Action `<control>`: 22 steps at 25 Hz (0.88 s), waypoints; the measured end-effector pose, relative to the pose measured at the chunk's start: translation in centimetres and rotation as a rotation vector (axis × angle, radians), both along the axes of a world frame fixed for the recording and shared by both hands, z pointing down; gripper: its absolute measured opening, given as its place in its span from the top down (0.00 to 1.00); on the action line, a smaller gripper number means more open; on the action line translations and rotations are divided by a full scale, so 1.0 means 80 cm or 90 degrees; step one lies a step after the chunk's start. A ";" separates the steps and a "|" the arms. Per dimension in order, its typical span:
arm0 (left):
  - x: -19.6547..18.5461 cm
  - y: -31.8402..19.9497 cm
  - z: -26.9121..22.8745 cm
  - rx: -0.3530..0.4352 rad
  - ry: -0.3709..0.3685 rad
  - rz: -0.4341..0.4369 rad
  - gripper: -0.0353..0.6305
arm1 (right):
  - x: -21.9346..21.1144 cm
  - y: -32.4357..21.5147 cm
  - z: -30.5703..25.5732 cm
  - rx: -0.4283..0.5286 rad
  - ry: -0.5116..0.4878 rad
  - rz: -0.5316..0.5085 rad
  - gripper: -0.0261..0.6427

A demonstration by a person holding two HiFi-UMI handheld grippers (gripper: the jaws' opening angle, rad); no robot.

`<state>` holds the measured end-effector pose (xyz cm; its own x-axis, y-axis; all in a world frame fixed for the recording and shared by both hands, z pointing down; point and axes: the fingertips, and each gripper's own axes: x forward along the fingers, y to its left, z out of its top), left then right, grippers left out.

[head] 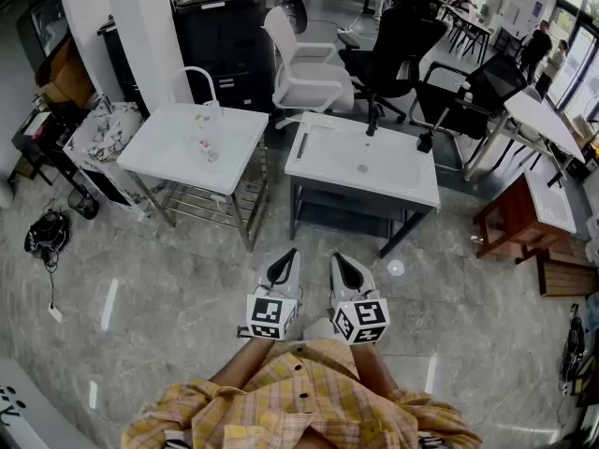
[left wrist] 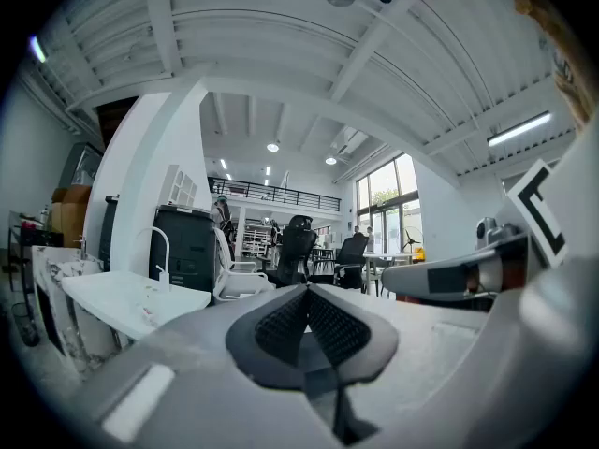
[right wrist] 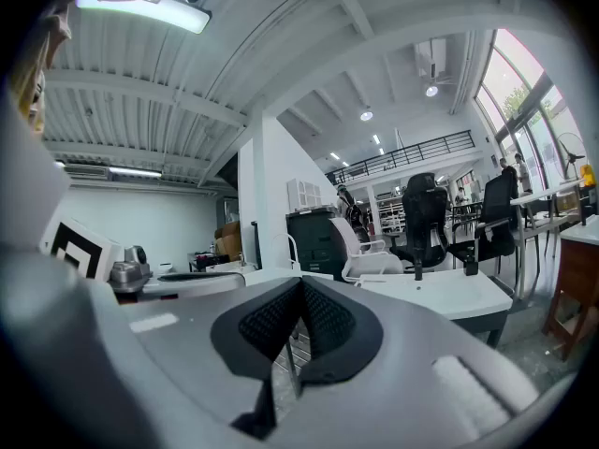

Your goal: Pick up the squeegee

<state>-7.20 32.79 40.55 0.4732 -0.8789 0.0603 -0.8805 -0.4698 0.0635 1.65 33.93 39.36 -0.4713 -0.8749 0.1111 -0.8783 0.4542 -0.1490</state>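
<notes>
Holds the left gripper [head: 285, 262] and the right gripper [head: 343, 264] side by side, low in front of the body, over bare floor. Has both of them closed: pads pressed tip to tip in each gripper view, nothing between them, nothing held.

Shows what seems to be the squeegee [head: 301, 146] as a thin pale bar on the white table [head: 402, 181] ahead, close to that table's left edge. Cannot be fully sure of it, being so small in the head view. Lies well apart from both grippers, with a stretch of floor and the table's near edge between. Sits almost straight ahead of the left gripper and somewhat to the left of the right one, so makes the left hand slightly the nearer.

Runs with its long axis away from the person, nearly parallel to the table's left edge, the far end leaning a little to the right. Does not reveal which end is the handle and which the blade, so leaves open which way it points. Probably calls for a step forward to the table first, then for jaws opened and set across the bar, not along it.
</notes>
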 end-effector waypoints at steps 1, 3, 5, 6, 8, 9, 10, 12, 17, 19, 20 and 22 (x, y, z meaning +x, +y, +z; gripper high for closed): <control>0.000 0.001 0.000 0.001 0.001 -0.001 0.95 | 0.001 0.001 -0.001 0.001 0.001 0.000 0.97; 0.000 0.003 0.000 0.002 0.002 -0.002 0.95 | 0.001 0.002 -0.002 0.003 0.003 0.001 0.97; -0.002 0.006 0.000 0.000 0.000 -0.003 0.95 | 0.000 0.004 -0.003 0.003 0.003 0.003 0.97; -0.003 0.007 0.000 -0.001 0.001 -0.003 0.95 | -0.001 0.005 -0.004 0.003 0.004 0.005 0.97; -0.007 0.009 0.001 -0.002 0.002 -0.007 0.95 | -0.003 0.008 -0.003 0.004 0.006 0.006 0.97; -0.008 0.010 0.002 -0.002 0.002 -0.009 0.95 | -0.004 0.010 -0.002 0.003 0.007 0.007 0.97; -0.010 0.011 0.003 -0.001 0.002 -0.010 0.95 | -0.005 0.012 -0.001 0.003 0.006 0.007 0.97; -0.010 0.012 0.005 0.000 0.001 -0.007 0.95 | -0.006 0.013 0.000 0.003 -0.003 0.007 0.97; -0.014 0.005 0.014 -0.016 0.001 -0.006 0.95 | -0.008 0.006 0.008 -0.010 -0.014 0.008 0.96; -0.018 -0.001 0.021 -0.022 0.003 -0.006 0.95 | -0.011 -0.001 0.013 -0.013 -0.014 0.009 0.96; -0.019 -0.006 0.025 -0.025 0.002 -0.006 0.95 | -0.012 -0.006 0.017 -0.015 -0.014 0.010 0.96; -0.021 -0.017 0.033 -0.032 -0.002 -0.004 0.95 | -0.013 -0.019 0.025 -0.020 -0.014 0.011 0.96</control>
<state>-8.87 31.39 43.20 0.4674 -0.8776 0.1061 -0.8837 -0.4604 0.0846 0.58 32.40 41.36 -0.4582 -0.8796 0.1280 -0.8825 0.4332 -0.1830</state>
